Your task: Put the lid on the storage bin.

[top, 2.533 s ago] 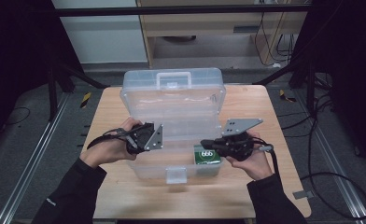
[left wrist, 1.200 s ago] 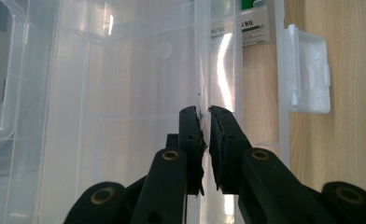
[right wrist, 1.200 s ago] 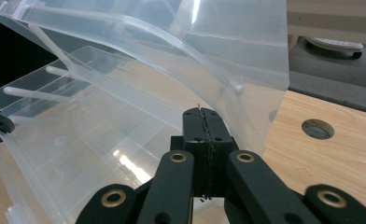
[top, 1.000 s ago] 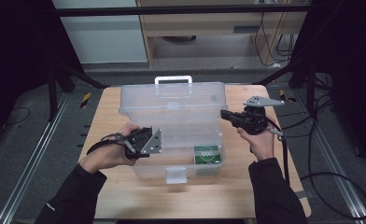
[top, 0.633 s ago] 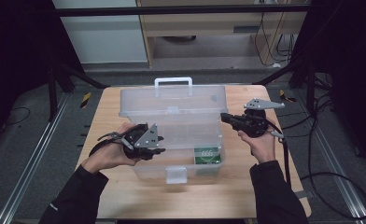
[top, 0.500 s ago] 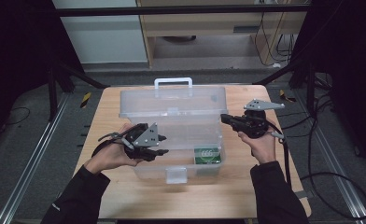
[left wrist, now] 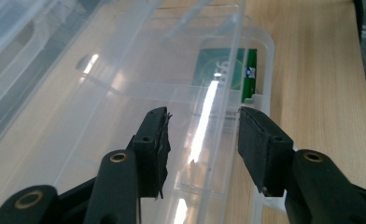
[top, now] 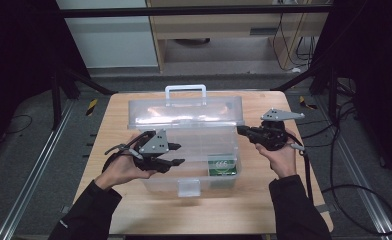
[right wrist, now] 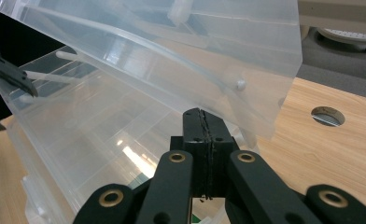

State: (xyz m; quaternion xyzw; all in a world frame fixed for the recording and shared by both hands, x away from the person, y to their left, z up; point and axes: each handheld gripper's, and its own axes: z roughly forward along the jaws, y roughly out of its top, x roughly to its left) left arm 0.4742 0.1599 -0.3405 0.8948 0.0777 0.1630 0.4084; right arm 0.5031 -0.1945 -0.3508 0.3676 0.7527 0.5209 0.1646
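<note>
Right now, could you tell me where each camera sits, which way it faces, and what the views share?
High view: above the person's side, facing forward and down on the table; both forearms, left gripper and right gripper show.
Left gripper view: rides the left gripper, facing the clear box; open black jaws.
Right gripper view: rides the right gripper, beneath the raised lid; jaws together.
Shared: high and left gripper views show the green packet.

High view looks down from afar; both claw views closely share the clear box (top: 189, 145)
</note>
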